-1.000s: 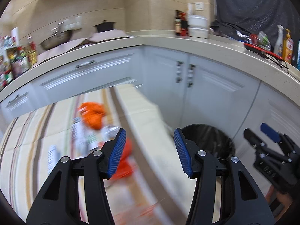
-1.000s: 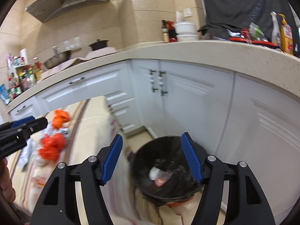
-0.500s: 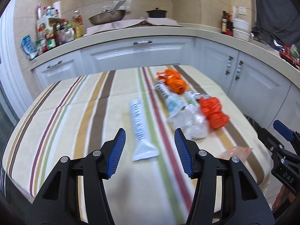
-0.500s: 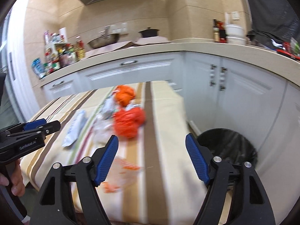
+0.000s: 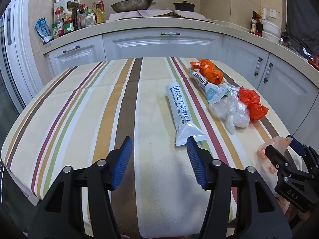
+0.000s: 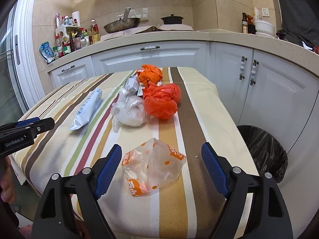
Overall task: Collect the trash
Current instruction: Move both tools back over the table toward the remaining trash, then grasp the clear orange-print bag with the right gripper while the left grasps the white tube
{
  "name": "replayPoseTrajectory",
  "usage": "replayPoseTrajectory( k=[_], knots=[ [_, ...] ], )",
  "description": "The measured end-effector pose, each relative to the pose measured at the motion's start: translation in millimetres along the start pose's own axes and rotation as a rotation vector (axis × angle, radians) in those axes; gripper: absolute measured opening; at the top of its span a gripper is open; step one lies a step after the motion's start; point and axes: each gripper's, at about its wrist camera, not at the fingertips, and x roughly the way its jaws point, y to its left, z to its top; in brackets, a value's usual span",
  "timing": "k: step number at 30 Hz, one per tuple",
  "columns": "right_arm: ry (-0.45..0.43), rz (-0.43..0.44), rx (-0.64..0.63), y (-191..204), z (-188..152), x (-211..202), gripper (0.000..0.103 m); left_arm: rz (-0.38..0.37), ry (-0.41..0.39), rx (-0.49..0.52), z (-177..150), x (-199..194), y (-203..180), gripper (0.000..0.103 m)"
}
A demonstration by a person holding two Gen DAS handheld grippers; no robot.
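R gripper (image 6: 161,165) is opening wide, jaws straddling the wrapper (image 6: 153,167) at the near table (image 6: 215,119) edge, not touching it. Looks light, crinkly, prob slippery; I'd be pinching its puffed middle. L gripper (image 5: 158,159) is also opening, empty, sachet (image 5: 182,113) just ahead. Bin (image 6: 263,151) is waiting right of the table.

Kitchen counter and striped table.
Counter (image 5: 179,24) runs behind the striped tablecloth (image 5: 99,107); on the counter: wok (image 5: 131,5), black pot (image 5: 184,6), bottles (image 5: 77,19) at left end, white bowls (image 5: 271,30) at right; cabinets (image 5: 165,45) below it.
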Motion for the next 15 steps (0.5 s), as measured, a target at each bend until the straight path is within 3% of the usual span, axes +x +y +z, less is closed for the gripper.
replayPoseTrajectory(
  k=[5, 7, 15],
  knots=[
    [0.018, 0.009, -0.012, 3, -4, 4, 0.078, -0.011, 0.006, 0.0, -1, 4, -4, 0.061],
    [0.026, 0.018, -0.007, 3, -6, 6, 0.065, -0.016, 0.007, 0.001, 0, 5, -5, 0.061],
    [0.025, 0.022, 0.001, -3, -7, 4, 0.055, -0.033, 0.014, 0.012, 2, 12, -19, 0.064]
  ],
)
